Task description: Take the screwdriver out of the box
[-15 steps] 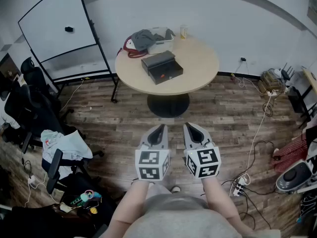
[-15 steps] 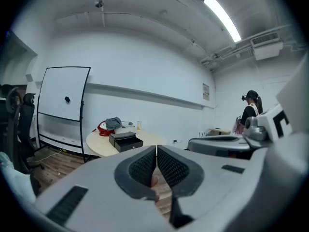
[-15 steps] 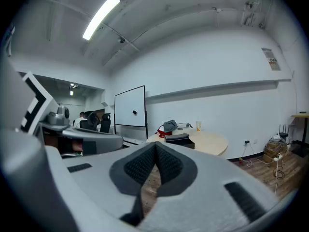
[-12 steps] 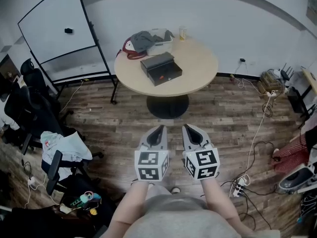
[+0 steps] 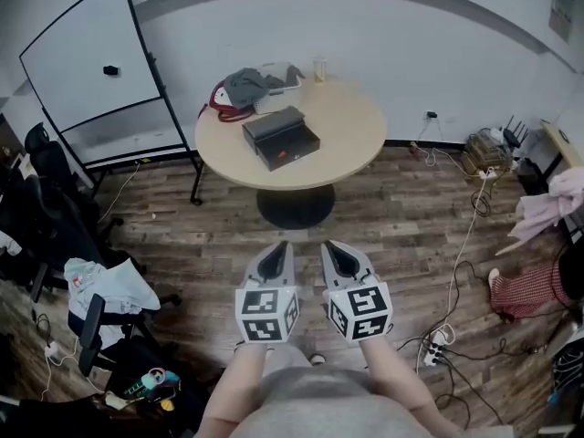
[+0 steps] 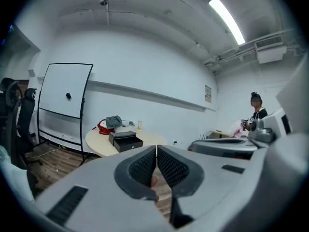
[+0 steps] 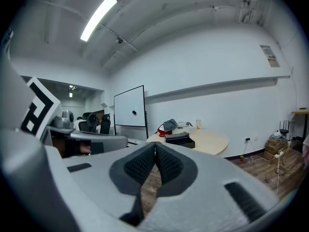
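A black box [image 5: 279,139] stands open on the round beige table [image 5: 347,126], its lid raised at the back; something small and red shows inside, and the screwdriver itself is too small to make out. The box also shows far off in the left gripper view [image 6: 124,141] and the right gripper view [image 7: 179,139]. Both grippers are held side by side in front of the person's body, well short of the table. My left gripper [image 5: 278,247] is shut with nothing in it. My right gripper [image 5: 331,245] is shut and empty too.
Grey clothing [image 5: 246,86], a red item [image 5: 217,100], a clear tub [image 5: 283,78] and a cup [image 5: 319,68] sit at the table's far edge. A whiteboard [image 5: 87,57] stands left, office chairs [image 5: 41,208] at the left, cables and a power strip [image 5: 438,345] on the wooden floor at right.
The view has shifted: the table and box now sit a little further left and up in the head view. Both grippers stay shut, side by side, slightly lower in the frame.
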A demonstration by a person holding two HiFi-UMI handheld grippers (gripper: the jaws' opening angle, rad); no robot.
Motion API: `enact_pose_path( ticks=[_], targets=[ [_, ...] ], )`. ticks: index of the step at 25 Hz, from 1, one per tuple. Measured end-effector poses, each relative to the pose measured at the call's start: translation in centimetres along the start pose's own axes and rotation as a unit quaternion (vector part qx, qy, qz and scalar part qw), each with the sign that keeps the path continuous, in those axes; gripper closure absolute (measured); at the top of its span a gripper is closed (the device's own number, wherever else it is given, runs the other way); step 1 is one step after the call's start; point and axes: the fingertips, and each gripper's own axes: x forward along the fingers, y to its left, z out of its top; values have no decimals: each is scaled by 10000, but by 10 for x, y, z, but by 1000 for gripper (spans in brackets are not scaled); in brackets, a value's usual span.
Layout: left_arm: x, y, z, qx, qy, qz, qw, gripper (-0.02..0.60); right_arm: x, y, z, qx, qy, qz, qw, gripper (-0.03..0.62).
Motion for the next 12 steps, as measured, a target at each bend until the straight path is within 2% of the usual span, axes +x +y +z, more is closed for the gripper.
enact_pose_path(
  ticks=[12],
  targets=[
    [36, 28, -6, -167, 209, 153, 9995, 574, 41, -18, -3, 222, 190, 124, 9995, 592]
  ],
)
